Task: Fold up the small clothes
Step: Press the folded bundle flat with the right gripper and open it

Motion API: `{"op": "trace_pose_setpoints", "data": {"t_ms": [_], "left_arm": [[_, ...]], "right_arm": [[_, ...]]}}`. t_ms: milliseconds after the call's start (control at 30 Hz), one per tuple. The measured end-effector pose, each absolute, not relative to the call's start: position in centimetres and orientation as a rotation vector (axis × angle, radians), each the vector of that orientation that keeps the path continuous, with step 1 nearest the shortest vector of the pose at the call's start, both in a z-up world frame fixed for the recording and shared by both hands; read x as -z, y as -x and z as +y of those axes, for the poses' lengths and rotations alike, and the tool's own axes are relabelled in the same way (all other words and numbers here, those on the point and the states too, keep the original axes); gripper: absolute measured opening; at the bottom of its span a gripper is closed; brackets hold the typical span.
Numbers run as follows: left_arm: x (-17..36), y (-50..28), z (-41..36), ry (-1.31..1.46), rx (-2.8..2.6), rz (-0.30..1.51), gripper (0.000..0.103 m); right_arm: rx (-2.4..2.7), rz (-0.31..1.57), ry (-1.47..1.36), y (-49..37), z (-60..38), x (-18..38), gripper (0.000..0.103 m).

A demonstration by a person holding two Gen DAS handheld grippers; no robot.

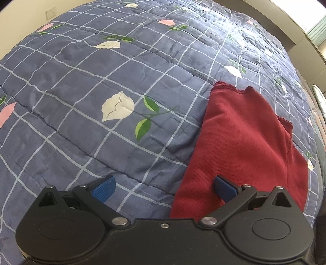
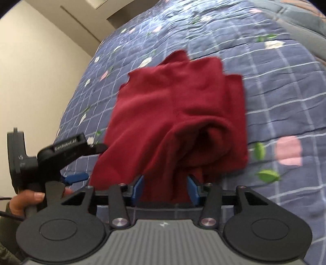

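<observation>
A dark red garment (image 1: pixel 240 146) lies partly folded on the blue quilt (image 1: pixel 101 71). My left gripper (image 1: pixel 163 187) is open and empty, its right finger over the garment's near left edge. In the right wrist view the garment (image 2: pixel 179 106) is lifted at its near end, bunched between my right gripper's (image 2: pixel 166 188) blue pads (image 2: pixel 138 187); the jaws are closed on the cloth. The left gripper (image 2: pixel 75 177) shows at the left of that view, held by a hand, beside the garment's left edge.
The blue checked quilt with flower prints (image 2: pixel 285 102) covers the bed. A cream wall (image 2: pixel 40 71) stands past the bed's left side. A wall socket (image 1: pixel 51 13) shows at the far left. A grey pillow (image 2: pixel 301 18) lies at the upper right.
</observation>
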State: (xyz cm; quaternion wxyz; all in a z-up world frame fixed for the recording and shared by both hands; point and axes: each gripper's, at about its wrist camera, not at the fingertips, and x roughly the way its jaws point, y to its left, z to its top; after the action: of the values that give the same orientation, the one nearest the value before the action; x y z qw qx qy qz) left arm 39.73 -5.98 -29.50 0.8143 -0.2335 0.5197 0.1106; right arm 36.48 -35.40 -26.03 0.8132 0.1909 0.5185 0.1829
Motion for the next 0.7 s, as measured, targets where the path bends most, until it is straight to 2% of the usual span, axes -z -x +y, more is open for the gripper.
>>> {"op": "trace_pose_setpoints", "data": {"t_ms": [33,67,367,700], "left_arm": [[29.5,-39.7,-6.0,0.497,-0.235,1.109,0.102],[29.5,-39.7,-6.0,0.496,-0.235,1.108,0.102],[29.5,-39.8,-6.1,0.498,-0.230,1.112,0.102],[29.8,-39.4,-6.2,0.497,-0.220,1.122,0.102]], "right_arm": [[-0.389,1.113,-0.401,-36.6,-34.9,26.4,0.021],[-0.380,1.127,-0.388,-36.7,-34.7,26.6,0.007],[-0.364,1.128,-0.278,-35.7,-35.5,24.8,0.005],[-0.368,1.176,-0.228,-35.6,-34.9,26.2,0.005]]}}
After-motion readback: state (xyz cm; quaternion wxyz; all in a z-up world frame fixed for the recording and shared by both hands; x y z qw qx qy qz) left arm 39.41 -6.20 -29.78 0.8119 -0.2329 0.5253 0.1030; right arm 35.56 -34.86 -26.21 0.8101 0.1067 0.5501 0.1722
